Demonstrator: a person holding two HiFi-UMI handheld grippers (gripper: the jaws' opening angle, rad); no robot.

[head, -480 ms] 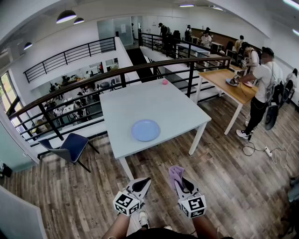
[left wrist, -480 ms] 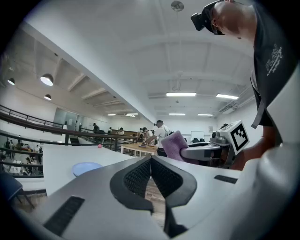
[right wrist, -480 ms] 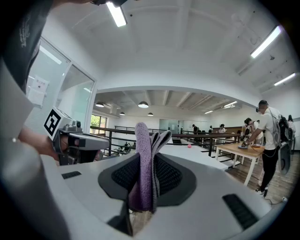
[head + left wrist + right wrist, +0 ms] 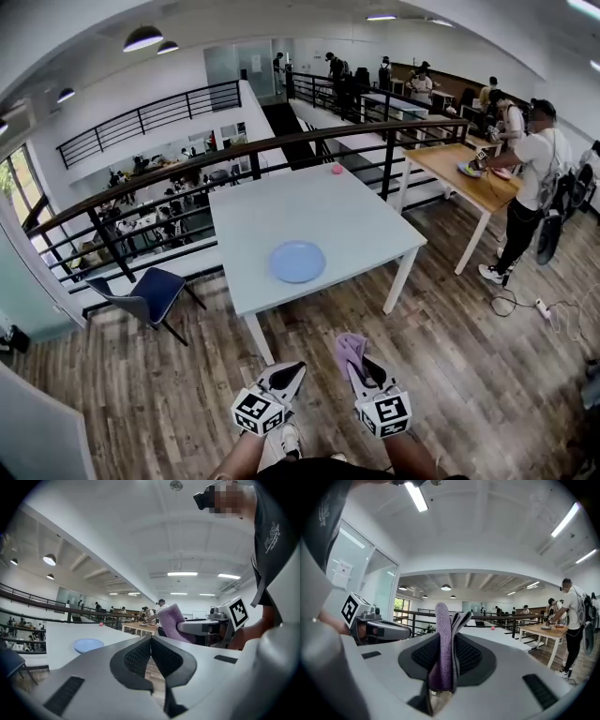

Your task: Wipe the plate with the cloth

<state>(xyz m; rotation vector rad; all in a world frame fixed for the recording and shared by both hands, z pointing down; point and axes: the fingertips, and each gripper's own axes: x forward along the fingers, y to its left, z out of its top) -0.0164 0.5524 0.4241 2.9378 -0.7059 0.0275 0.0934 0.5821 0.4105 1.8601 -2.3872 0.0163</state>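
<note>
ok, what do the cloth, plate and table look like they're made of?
Cloth: purple soft fabric, maybe microfibre; fuzzy surface, limp folds.
Plate: pale blue, smooth and matte; plastic or ceramic, can't tell which.
Table: white, smooth, flat top, probably laminate or painted board.

A small pink object (image 4: 337,170) sits at the far edge of the white table (image 4: 309,220), too small to tell what it is, and the table's far legs are hidden under its top. Well short of the table's near edge, the cloth (image 4: 443,620) has its lower end buried between the closed jaws of the right gripper (image 4: 449,641), and the person's forearms (image 4: 246,457) are cut off by the head view's bottom edge. Right of the table, the things lying on the wooden desk (image 4: 441,155) are too small to make out.
</note>
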